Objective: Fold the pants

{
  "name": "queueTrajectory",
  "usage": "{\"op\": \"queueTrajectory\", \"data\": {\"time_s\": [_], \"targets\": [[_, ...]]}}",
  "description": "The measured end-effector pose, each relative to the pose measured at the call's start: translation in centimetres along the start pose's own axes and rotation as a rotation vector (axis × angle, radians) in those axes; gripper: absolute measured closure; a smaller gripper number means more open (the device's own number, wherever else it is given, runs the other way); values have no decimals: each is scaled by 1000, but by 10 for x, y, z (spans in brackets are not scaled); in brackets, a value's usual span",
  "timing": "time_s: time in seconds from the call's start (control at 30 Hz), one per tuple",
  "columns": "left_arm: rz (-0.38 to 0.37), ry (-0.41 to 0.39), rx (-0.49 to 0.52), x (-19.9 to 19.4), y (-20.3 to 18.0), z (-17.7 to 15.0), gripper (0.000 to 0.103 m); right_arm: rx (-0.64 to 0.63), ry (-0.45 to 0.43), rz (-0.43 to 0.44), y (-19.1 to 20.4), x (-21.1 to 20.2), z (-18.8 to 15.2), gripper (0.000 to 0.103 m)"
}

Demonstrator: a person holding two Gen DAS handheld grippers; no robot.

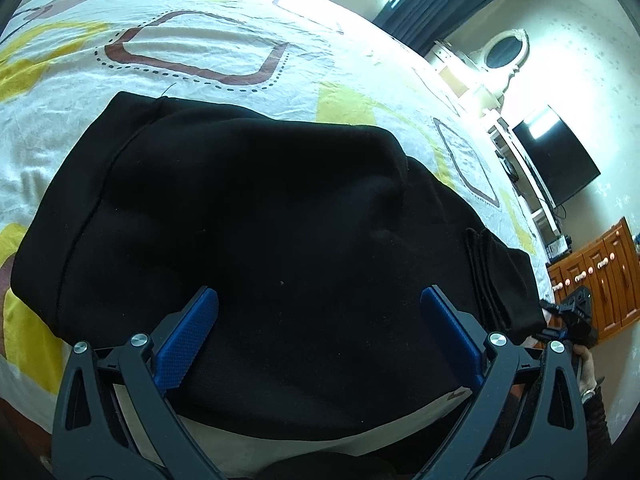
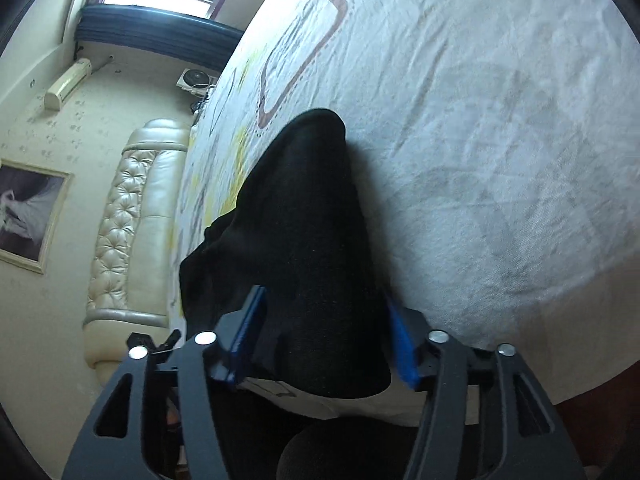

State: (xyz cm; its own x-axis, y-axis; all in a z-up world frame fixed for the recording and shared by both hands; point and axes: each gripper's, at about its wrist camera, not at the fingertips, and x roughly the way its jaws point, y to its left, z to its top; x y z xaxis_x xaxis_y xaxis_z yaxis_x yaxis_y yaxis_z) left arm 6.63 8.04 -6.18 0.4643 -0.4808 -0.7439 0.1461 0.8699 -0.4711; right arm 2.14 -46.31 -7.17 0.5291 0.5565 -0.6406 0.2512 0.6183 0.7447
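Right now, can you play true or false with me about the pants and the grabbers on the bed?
1. The pants are black. True.
2. The pants lie on a wooden floor. False: they lie on a bedsheet printed with yellow and brown shapes.
3. The left gripper is open, its blue pads wide apart over the pants. True.
4. The right gripper is far away from the pants. False: its fingers sit on either side of one end of the pants.
5. A padded cream headboard stands at the bed's edge. True.
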Motion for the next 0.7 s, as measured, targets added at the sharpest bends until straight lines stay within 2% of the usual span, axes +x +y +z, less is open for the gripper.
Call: {"op": "queueTrajectory", "data": {"time_s": [0.07,0.13,0.2,0.33,0.4,0.47,0.53,0.7], "targets": [[-16,14,21,-4,0,3,2,-73,-44,-99,18,-6,-2,31],[-30,-5,-26,-13,7,6,2,-129,-79,-163,33,-7,-6,31],[-58,-41,-102,-27,20,13,2,-157,-105,-180,44,-7,-8,31],[-146,-173,-312,-61,70,19,2,-184,-159,-209,52,-10,-12,30],[-186,-180,-426,-66,98,16,2,-188,-174,-214,52,-10,-10,30],[-195,-185,-491,-67,118,13,2,-181,-188,-212,52,-10,-10,30],[-199,-185,-496,-67,127,14,2,-165,-210,-200,51,-12,-8,30],[-143,-198,-470,-68,137,26,2,-144,-260,-169,52,-24,-9,30]]}}
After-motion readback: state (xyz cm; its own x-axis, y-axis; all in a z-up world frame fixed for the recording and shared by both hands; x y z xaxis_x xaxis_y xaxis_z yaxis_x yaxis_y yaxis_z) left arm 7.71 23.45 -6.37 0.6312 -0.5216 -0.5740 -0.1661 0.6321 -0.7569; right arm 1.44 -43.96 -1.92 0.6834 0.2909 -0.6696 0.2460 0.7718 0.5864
